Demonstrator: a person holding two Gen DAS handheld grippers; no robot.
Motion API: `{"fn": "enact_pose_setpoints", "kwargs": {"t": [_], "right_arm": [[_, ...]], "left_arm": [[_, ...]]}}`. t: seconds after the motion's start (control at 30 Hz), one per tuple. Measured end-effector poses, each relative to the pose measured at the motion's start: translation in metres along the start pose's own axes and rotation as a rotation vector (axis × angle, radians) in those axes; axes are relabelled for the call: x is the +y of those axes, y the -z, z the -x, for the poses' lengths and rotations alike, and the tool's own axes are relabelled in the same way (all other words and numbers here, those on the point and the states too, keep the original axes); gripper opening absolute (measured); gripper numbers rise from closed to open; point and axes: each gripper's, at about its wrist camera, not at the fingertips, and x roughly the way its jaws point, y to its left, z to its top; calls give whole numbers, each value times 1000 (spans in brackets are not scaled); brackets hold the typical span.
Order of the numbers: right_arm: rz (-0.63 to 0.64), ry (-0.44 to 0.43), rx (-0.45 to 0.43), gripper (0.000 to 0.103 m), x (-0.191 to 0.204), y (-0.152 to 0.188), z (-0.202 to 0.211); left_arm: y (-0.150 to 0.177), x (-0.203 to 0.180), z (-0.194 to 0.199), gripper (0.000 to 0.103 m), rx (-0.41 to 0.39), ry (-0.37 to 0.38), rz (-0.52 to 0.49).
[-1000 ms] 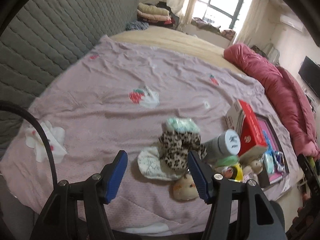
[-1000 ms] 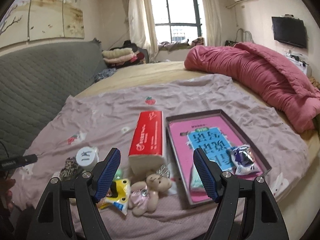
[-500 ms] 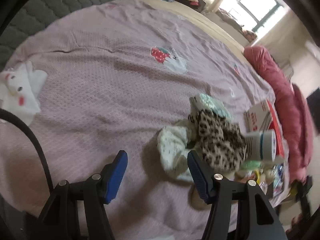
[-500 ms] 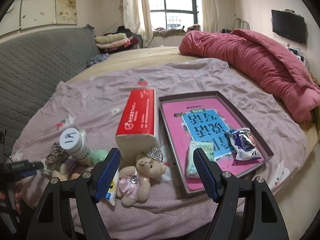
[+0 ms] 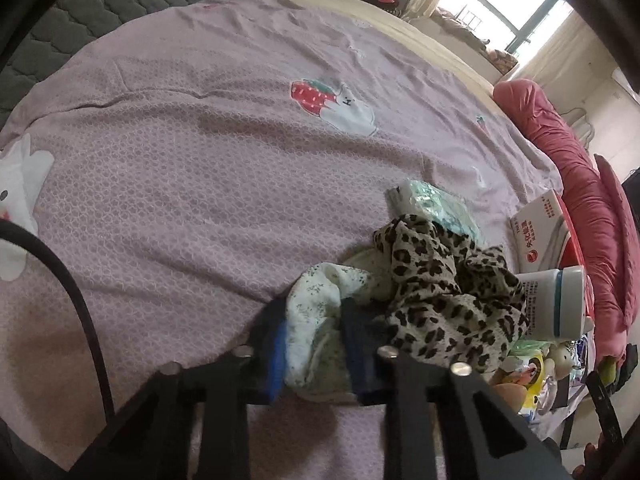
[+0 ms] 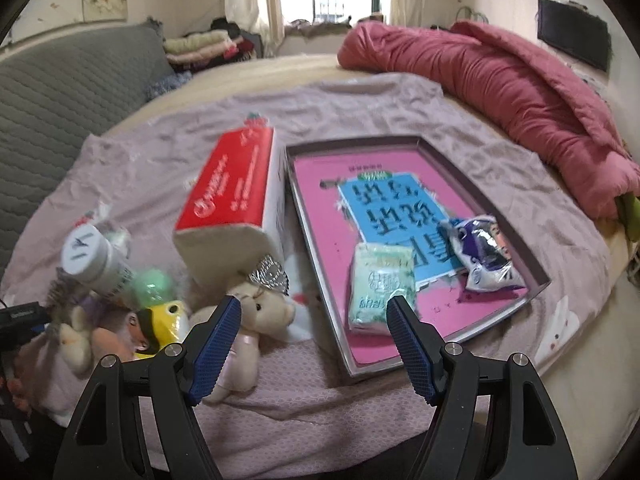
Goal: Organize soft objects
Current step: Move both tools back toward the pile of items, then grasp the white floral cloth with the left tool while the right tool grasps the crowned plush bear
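Mauve patterned bedspread covers the bed I am working over, with a quilted grey headboard behind and a rolled red duvet along the far side.

My left gripper is closing on the cream floral fabric piece, a soft fold of which sits squeezed between the blue pads. That piece lies on the bedspread, touching the leopard-print cloth heaped just beside it. I judge the main risk to be a thin bite: only a fold is caught, so a lift could let it slide out. The leopard cloth drapes against the inner finger, so it may drag along, tipping the white plastic bottle leaning beside it.

My right gripper stands wide and grips nothing, hovering above the beige teddy bear in a pink dress, next to the shallow pink-lined box tray. Closing there without going lower could miss the bear altogether.

Both tools angle steeply down toward the bed, the left rolled slightly so its fingers straddle the fold.
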Motion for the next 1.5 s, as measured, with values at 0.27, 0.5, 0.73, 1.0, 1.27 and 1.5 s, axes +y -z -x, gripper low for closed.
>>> {"fn": "enact_pose_setpoints", "kwargs": {"t": [0.27, 0.5, 0.73, 1.0, 1.27, 1.5], "right_arm": [[74, -61, 76, 76, 20, 1, -40], [39, -75, 90, 76, 20, 1, -58], [144, -10, 69, 66, 30, 2, -61], [184, 18, 52, 55, 28, 5, -58], [260, 56, 0, 54, 42, 9, -48], [377, 68, 3, 54, 65, 17, -52]], "left_arm": [[1, 9, 2, 9, -43, 67, 4], [2, 21, 11, 8, -70, 121, 33], [4, 17, 17, 8, -108, 73, 0], [3, 17, 25, 8, -142, 54, -19], [3, 22, 22, 8, -121, 75, 4], [3, 23, 21, 8, -109, 88, 7]]}}
